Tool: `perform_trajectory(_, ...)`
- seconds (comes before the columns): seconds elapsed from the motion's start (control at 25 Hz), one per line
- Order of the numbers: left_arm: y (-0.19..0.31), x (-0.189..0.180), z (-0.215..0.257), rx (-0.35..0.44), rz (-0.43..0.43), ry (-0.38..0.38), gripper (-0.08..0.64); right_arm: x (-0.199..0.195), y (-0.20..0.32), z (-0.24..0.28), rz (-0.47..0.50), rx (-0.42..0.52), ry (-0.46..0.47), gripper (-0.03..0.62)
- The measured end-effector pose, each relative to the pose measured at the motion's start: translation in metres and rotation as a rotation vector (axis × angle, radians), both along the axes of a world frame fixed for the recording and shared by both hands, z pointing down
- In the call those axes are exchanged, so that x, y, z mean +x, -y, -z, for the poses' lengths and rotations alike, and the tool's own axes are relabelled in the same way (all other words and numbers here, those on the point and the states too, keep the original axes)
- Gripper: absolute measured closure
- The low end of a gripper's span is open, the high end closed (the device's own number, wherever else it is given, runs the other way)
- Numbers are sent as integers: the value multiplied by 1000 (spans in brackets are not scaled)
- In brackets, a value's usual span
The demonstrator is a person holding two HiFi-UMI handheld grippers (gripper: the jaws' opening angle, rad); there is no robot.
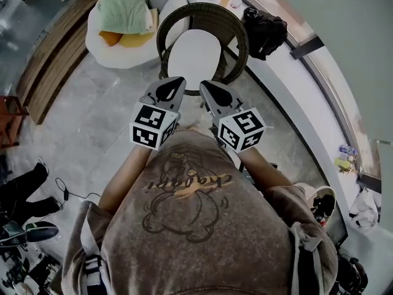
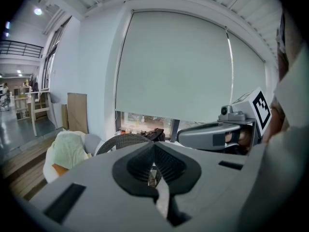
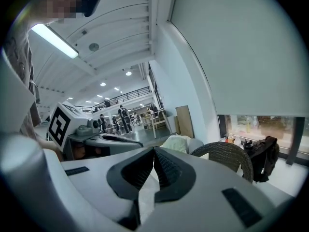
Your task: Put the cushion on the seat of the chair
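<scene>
A dark wicker chair stands just ahead of me on the grey floor. A white oval cushion lies flat on its seat. My left gripper and right gripper hover side by side at the chair's near edge, both shut with nothing in them and apart from the cushion. In the left gripper view the jaws of the left gripper meet, with the chair back beyond them and the right gripper alongside. The right gripper also shows closed jaws in its own view, with the chair to its right.
A white lounge seat at the back left carries a green blanket and a yellow cushion. A black bag lies on the white window ledge right of the chair. A wooden platform runs along the left.
</scene>
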State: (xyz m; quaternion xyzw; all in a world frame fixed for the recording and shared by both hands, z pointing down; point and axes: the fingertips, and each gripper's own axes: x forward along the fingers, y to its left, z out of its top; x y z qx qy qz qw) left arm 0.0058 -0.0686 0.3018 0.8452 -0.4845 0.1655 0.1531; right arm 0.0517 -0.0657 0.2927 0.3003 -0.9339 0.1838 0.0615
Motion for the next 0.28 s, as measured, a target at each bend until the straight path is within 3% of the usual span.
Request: perform_trajectory(0.28, 6, 3, -7, 3, -2, 5, 555, 0, 4, -4, 11, 7, 8, 572)
